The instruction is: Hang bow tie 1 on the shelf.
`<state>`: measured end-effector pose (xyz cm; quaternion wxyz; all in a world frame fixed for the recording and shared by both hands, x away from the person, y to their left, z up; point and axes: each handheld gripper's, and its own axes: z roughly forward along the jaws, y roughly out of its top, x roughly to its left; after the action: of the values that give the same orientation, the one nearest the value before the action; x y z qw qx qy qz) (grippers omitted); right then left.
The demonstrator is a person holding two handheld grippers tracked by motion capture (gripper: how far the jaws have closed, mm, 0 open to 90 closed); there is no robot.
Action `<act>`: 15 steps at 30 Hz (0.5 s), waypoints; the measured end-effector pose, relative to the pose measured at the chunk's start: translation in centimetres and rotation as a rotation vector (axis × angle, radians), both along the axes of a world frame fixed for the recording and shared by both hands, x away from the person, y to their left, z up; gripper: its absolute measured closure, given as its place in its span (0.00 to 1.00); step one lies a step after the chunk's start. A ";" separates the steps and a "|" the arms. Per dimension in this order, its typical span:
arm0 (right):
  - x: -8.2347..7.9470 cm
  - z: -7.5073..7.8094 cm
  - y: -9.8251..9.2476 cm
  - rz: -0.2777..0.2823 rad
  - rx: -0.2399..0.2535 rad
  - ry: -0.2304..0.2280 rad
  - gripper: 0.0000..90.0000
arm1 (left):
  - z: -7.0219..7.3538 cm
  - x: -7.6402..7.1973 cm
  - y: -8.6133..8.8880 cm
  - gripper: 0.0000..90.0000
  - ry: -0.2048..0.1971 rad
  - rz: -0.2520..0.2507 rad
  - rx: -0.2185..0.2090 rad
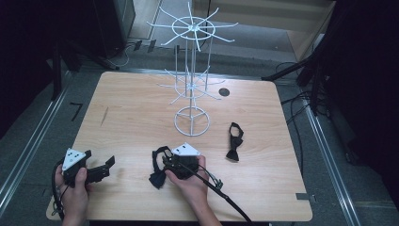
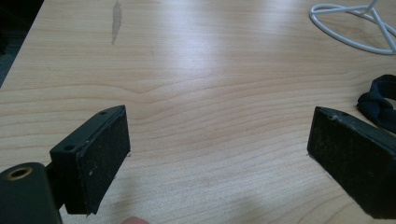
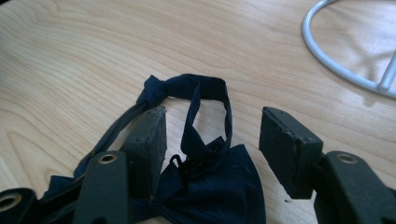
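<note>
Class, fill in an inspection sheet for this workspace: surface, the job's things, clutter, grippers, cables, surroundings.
Surface: pale wooden table, with a dark streak and a round dark hole.
Job's things: dark bow tie lying flat between the right gripper's jaws; second bow tie farther right; white wire rack upright.
Clutter: nothing seen.
Grippers: left gripper open over bare wood; right gripper open, pads not pressing the tie.
Cables: black cable trails from the right gripper.
Surroundings: dark floor, metal rails.
</note>
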<state>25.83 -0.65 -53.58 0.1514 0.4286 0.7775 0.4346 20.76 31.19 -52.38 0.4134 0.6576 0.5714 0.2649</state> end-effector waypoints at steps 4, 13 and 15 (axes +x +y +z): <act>0.3 -0.3 0.2 -0.016 -0.015 0.023 0.56 | 0.0 0.0 0.0 0.07 0.001 0.001 -0.003; 0.5 -0.4 0.0 -0.016 -0.043 0.038 0.86 | 0.0 0.0 0.0 0.07 0.000 0.000 0.000; 0.5 -0.4 -0.1 -0.016 -0.046 0.036 0.89 | 0.0 0.0 0.0 0.07 0.000 -0.001 0.000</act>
<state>26.30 -0.71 -54.00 0.1506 0.4392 0.7863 0.4075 20.75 31.20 -52.38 0.4135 0.6577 0.5713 0.2646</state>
